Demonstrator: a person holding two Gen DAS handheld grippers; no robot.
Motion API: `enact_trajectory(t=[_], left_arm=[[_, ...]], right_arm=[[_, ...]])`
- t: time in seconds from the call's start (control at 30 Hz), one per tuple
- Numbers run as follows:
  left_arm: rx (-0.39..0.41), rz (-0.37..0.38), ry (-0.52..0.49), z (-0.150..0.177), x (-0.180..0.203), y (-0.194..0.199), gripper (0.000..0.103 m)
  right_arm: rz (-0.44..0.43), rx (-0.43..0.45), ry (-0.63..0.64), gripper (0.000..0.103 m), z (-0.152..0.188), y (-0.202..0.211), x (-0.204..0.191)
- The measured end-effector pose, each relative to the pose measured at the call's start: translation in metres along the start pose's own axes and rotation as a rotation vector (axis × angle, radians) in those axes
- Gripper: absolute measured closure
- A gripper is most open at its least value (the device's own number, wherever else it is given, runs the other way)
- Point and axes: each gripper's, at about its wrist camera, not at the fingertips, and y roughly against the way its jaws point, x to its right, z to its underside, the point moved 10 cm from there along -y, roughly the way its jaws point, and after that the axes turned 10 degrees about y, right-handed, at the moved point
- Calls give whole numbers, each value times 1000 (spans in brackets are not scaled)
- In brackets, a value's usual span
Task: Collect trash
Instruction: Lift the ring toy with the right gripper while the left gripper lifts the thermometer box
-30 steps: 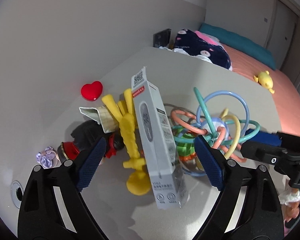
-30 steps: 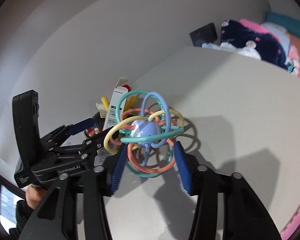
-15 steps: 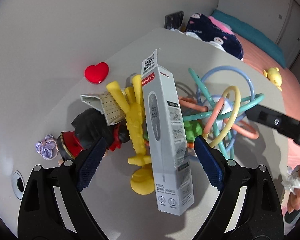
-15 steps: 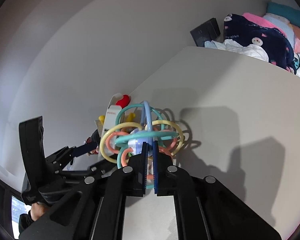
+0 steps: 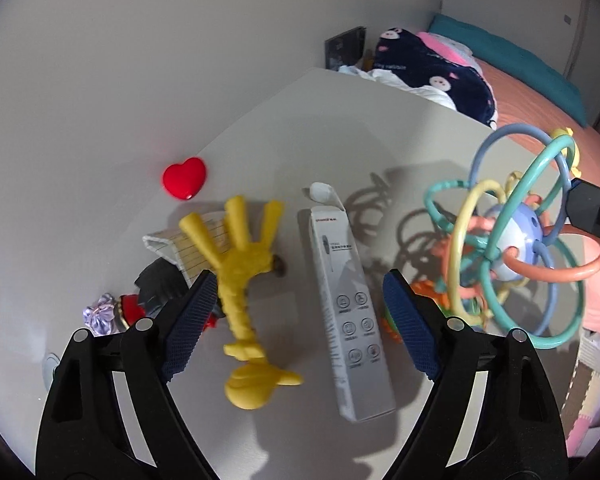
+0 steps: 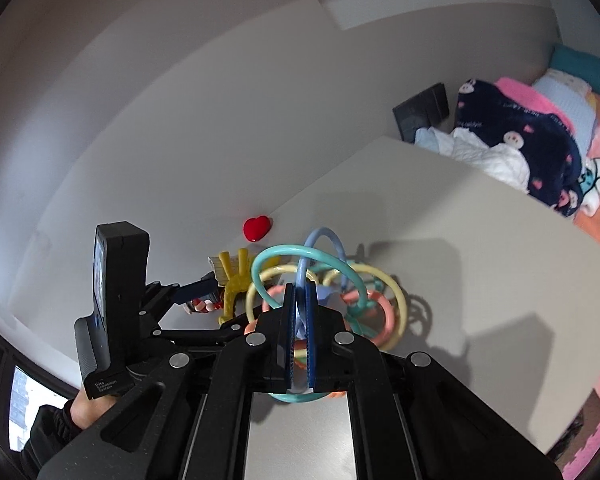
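I read "Data Acquisition System" on the left unit's housing; the print on the grey box (image 5: 350,312) was too blurred to read. The box lay flat on the desk (image 5: 340,120) between the spread, empty fingers of the left gripper (image 5: 296,332), beside a yellow rubber toy (image 5: 240,276). A red heart (image 5: 185,178) sat by the desk's wall edge. The right gripper (image 6: 299,336) was clamped on the loop ball (image 6: 320,280), held off the desk.

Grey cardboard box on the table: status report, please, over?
Left gripper open, over grey cardboard box lying flat. Right gripper shut on colourful ring-loop toy. Yellow rubber toy alongside.
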Motion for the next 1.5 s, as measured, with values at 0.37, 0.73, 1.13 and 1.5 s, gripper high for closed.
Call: enact_trajectory(t=[0.37, 0.73, 1.13, 1.5], left_arm=[[-90, 35, -76, 15, 45, -13, 21], [-171, 166, 68, 29, 47, -34, 42], [-186, 195, 91, 38, 34, -35, 73], [-176, 184, 54, 37, 38, -36, 73]], right_arm=[[34, 43, -33, 98, -1, 40, 26], [54, -46, -33, 102, 16, 20, 34], [25, -122, -10, 102, 28, -3, 19], [19, -137, -61, 52, 29, -25, 24]])
